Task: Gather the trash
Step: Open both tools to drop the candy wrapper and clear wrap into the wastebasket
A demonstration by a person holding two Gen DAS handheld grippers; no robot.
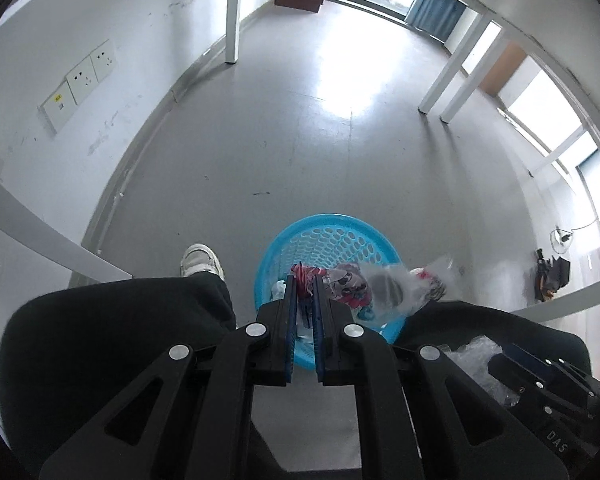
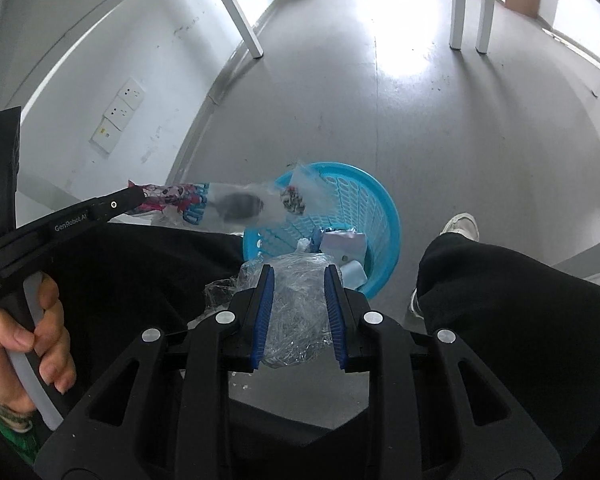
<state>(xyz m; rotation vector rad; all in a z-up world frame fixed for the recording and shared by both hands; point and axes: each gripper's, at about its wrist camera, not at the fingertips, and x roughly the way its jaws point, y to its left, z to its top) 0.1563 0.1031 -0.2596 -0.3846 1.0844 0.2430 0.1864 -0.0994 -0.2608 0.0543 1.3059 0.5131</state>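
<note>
A blue perforated waste basket (image 1: 332, 236) stands on the grey floor between the person's legs; it also shows in the right wrist view (image 2: 384, 216), holding paper scraps (image 2: 346, 244). My left gripper (image 1: 304, 280) is shut on a printed red-and-clear plastic wrapper (image 1: 364, 284), which hangs over the basket's rim; the wrapper shows in the right wrist view (image 2: 228, 200). My right gripper (image 2: 300, 272) is shut on a crumpled clear plastic wad (image 2: 298, 312), held just in front of the basket. The right gripper's body shows at the left wrist view's lower right (image 1: 540, 376).
The person's black-trousered legs (image 1: 112, 332) flank the basket, with white shoes (image 1: 200, 260) on the floor. White table legs (image 1: 232, 12) stand farther off. A wall with sockets (image 1: 88, 76) runs on the left. A table edge (image 1: 40, 224) is near left.
</note>
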